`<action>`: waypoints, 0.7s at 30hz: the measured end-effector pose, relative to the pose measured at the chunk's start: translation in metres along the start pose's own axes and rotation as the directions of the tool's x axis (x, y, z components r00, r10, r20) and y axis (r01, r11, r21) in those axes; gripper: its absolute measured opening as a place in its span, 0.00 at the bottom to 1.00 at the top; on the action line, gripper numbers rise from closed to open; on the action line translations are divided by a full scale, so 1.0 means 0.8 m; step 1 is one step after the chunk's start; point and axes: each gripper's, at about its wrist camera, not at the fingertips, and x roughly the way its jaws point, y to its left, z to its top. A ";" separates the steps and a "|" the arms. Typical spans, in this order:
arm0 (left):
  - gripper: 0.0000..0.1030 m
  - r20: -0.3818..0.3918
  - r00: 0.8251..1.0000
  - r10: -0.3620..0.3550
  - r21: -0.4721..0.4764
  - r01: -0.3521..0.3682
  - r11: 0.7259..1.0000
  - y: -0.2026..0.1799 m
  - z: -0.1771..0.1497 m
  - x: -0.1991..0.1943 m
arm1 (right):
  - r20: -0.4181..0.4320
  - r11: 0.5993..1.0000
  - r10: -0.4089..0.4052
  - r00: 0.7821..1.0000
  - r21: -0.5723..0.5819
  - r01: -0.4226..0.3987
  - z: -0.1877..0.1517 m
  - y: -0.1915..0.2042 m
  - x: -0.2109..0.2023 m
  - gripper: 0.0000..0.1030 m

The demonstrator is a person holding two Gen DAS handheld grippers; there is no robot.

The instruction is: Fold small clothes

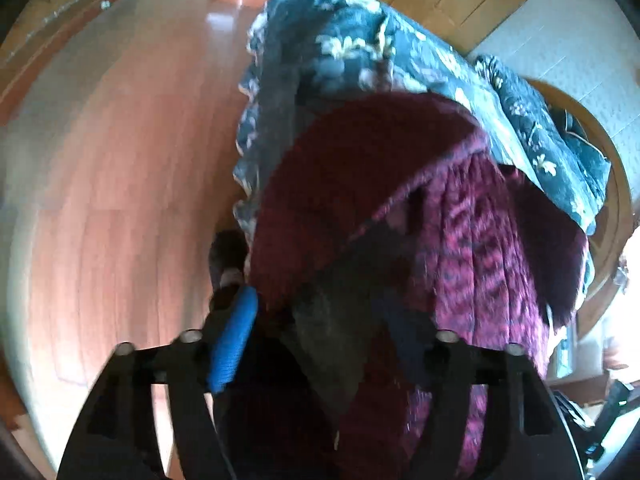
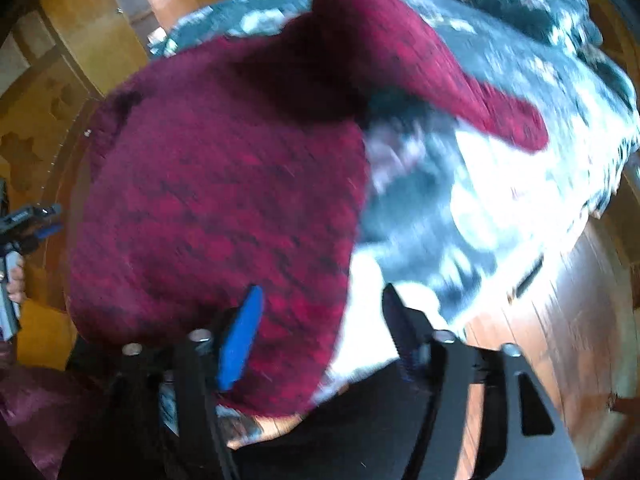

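Note:
A dark red knitted sweater lies on a blue floral cloth spread over a round table. In the left wrist view, a dark, shadowed fold of it fills the space between the fingers of my left gripper. The jaws stand wide; the blue left pad is bare and the right one is mostly lost in the cloth. In the right wrist view the sweater is bunched, one sleeve stretched to the right. My right gripper is open over its near edge, pads clear of the knit.
The floral cloth hangs over the table's wooden rim. Red-brown wooden floor stretches to the left. A hand holding the other gripper shows at the left edge of the right wrist view. Both views are blurred.

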 end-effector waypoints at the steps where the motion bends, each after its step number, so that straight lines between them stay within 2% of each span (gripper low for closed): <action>1: 0.71 0.019 1.000 0.019 0.022 -0.019 1.000 -0.006 0.000 0.000 | 0.007 1.000 0.023 1.000 -0.003 -0.023 0.007 0.012 0.003 0.63; 4: 0.72 0.072 0.989 0.126 0.125 -0.134 0.983 -0.023 0.006 0.018 | 0.014 0.995 0.089 0.996 -0.041 -0.088 0.030 0.059 0.018 0.65; 7: 0.72 0.065 0.983 0.173 0.173 -0.182 0.968 -0.024 0.008 0.047 | -0.010 0.988 0.138 0.990 -0.073 -0.138 0.045 0.096 0.040 0.66; 8: 0.72 0.051 0.983 0.175 0.171 -0.181 0.968 -0.021 0.008 0.055 | -0.013 0.986 0.143 0.990 -0.083 -0.143 0.041 0.104 0.054 0.66; 10: 0.72 0.029 0.993 0.117 0.138 -0.120 0.983 -0.016 0.004 0.064 | -0.029 0.985 0.145 0.989 -0.091 -0.147 0.046 0.122 0.065 0.68; 11: 0.72 0.042 0.995 0.089 0.134 -0.094 0.986 -0.018 0.003 0.066 | -0.035 0.985 0.136 0.990 -0.097 -0.139 0.048 0.130 0.072 0.72; 12: 0.72 0.053 0.994 0.092 0.148 -0.098 0.984 -0.023 0.002 0.069 | -0.031 0.986 0.125 0.992 -0.104 -0.128 0.050 0.132 0.078 0.75; 14: 0.72 0.082 0.987 0.141 0.180 -0.154 0.972 -0.031 0.003 0.078 | -0.033 0.987 0.124 0.992 -0.102 -0.127 0.051 0.135 0.083 0.78; 15: 0.67 0.093 0.983 0.157 0.176 -0.171 0.969 -0.032 0.007 0.084 | -0.038 0.987 0.126 0.991 -0.093 -0.129 0.054 0.135 0.087 0.78; 16: 0.46 0.088 0.984 0.157 0.157 -0.170 0.973 -0.029 0.014 0.091 | -0.041 0.988 0.127 0.991 -0.084 -0.130 0.057 0.133 0.090 0.78; 17: 0.36 0.075 0.986 0.151 0.141 -0.160 0.977 -0.027 0.019 0.097 | -0.043 0.988 0.129 0.991 -0.075 -0.132 0.059 0.132 0.094 0.79; 18: 0.19 0.063 0.987 0.148 0.108 -0.154 0.982 -0.021 0.028 0.104 | -0.041 0.989 0.131 0.991 -0.069 -0.133 0.059 0.130 0.096 0.79; 19: 0.12 0.077 0.984 0.161 0.079 -0.167 0.983 -0.015 0.037 0.105 | -0.040 0.989 0.131 0.991 -0.067 -0.133 0.055 0.126 0.094 0.79; 21: 0.10 0.146 0.970 0.196 0.036 -0.203 0.979 -0.004 0.060 0.095 | -0.038 0.989 0.129 0.991 -0.065 -0.131 0.056 0.128 0.097 0.80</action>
